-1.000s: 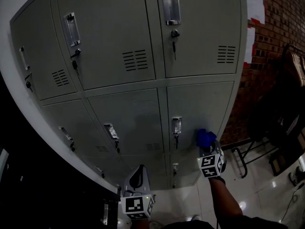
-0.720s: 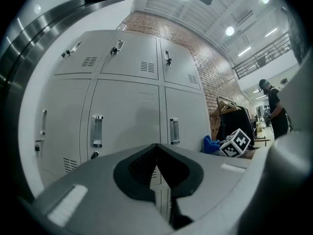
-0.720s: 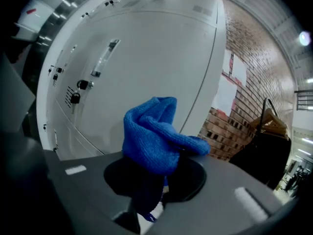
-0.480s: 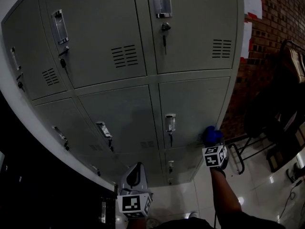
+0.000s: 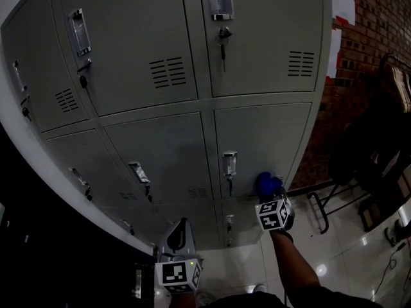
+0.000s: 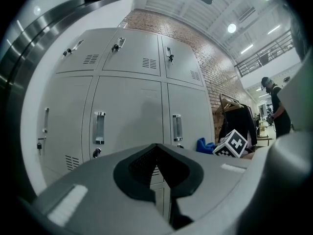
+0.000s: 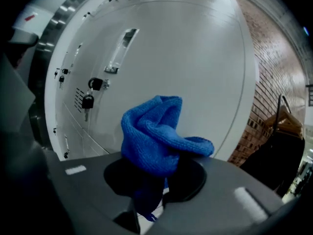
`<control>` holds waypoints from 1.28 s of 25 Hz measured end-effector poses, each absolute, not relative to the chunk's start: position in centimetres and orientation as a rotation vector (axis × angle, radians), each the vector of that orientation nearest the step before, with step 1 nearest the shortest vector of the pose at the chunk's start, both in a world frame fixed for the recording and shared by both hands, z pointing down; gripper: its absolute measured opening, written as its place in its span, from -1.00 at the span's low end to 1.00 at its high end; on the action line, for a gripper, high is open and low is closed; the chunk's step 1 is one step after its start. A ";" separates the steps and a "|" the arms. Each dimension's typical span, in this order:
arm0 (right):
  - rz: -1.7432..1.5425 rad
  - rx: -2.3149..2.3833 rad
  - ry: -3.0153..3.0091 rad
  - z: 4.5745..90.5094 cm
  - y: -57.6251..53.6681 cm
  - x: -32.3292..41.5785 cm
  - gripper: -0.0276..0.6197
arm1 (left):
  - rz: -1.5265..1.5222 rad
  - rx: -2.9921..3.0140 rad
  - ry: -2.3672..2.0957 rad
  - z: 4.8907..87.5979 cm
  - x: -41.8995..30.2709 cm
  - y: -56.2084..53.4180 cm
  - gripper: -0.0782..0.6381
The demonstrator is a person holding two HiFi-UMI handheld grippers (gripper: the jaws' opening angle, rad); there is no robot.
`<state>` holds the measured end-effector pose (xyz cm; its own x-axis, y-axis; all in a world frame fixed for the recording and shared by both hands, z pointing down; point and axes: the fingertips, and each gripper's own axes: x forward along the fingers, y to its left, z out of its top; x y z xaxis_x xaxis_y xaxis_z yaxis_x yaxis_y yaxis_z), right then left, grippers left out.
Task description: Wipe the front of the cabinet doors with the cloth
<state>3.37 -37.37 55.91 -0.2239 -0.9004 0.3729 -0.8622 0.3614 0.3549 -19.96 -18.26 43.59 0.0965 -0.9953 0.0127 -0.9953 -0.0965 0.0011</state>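
Observation:
The grey cabinet has several locker doors with metal handles and keys in the locks. My right gripper is shut on a bunched blue cloth, which presses on the lower part of the middle right door, just right of its handle. In the right gripper view the cloth bulges out of the jaws against the pale door. My left gripper hangs lower left, off the doors, shut and holding nothing. Its own view shows the closed jaws and the cloth far right.
A brick wall adjoins the cabinet's right side. A dark rack with hanging clothes and a metal frame stand on the glossy floor. A key and padlocks hang left of the cloth. A person stands far off.
My right gripper has slid the blue cloth leftward along the middle right door, from near its right edge toward the handle. The left gripper stays about where it was.

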 end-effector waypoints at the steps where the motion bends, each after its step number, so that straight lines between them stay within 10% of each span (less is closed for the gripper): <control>1: -0.115 1.504 -2.119 55.8 -37.2 2.5 -0.64 | 0.014 2.316 -2.108 43.7 -20.1 -18.2 -0.73; 32: 0.009 1.276 -2.560 49.0 -28.6 -6.5 -0.64 | -0.012 2.305 -2.126 43.0 -21.7 -16.2 -0.73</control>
<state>-6.45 -28.64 49.04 -0.5703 -0.7820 0.2515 -0.7837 0.6097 0.1184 -21.71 -16.16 42.96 0.0807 -0.9967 -0.0014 -0.9967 -0.0807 0.0097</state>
